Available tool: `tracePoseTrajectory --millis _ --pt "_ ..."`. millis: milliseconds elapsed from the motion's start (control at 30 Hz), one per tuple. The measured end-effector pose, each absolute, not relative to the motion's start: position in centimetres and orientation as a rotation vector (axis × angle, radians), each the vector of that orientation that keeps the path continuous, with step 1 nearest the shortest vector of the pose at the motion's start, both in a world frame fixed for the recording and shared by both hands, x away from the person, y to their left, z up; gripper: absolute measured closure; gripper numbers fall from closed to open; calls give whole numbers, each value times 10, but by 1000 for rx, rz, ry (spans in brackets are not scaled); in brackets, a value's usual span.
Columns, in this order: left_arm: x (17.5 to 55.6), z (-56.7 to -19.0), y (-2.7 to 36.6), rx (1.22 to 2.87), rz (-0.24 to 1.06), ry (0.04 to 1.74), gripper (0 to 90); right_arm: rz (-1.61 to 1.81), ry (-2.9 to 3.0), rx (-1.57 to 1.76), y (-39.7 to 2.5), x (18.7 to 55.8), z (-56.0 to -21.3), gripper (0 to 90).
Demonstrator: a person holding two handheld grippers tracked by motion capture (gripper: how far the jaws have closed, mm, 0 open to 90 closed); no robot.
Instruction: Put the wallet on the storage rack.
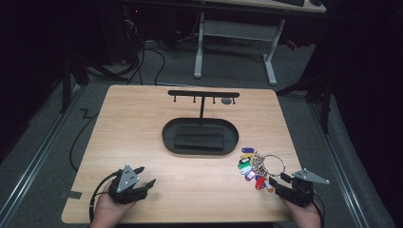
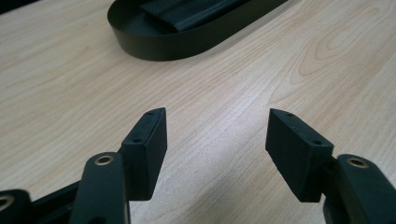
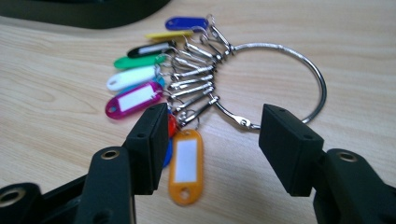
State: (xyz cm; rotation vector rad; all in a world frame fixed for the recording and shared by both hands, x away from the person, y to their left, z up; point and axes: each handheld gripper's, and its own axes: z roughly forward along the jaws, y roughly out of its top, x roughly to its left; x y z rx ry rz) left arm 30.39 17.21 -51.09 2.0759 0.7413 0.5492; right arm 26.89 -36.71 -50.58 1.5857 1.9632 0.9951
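A large metal key ring (image 1: 274,164) (image 3: 299,65) lies on the wooden table, strung with several coloured plastic key tags (image 1: 249,166) (image 3: 140,86). My right gripper (image 1: 278,181) (image 3: 212,140) stands open just behind the ring's near edge, its jaws either side of the orange tag (image 3: 186,164) and the ring's clasp. My left gripper (image 1: 145,176) (image 2: 217,140) rests open near the front left of the table with bare wood between its jaws. A black stand with a hook bar (image 1: 203,94) rises from an oval black tray (image 1: 168,135) (image 2: 154,44) at the table's middle.
A dark rectangular block (image 1: 199,137) lies in the tray. The table's front edge (image 1: 190,221) runs close behind both hands. Beyond the table's far edge are a white desk frame (image 1: 233,42) and cables on the floor.
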Motion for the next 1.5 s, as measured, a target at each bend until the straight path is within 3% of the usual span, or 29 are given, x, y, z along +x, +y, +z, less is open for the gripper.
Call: tracePoseTrajectory --millis 267,600,933,1200,1500 --pt "311 -509 176 2064 426 738 394 827 2117 1630 -368 290 -493 424" --pt "314 -509 178 2062 413 717 385 609 2189 1620 -367 321 -464 474" --pt "313 -510 177 2074 415 693 385 342 2307 1698 -370 357 -470 481" --pt "311 -511 173 2089 425 680 385 218 2535 1495 -344 359 -474 638" --pt "308 -511 176 2088 430 687 385 71 2652 1330 -333 367 -483 711"
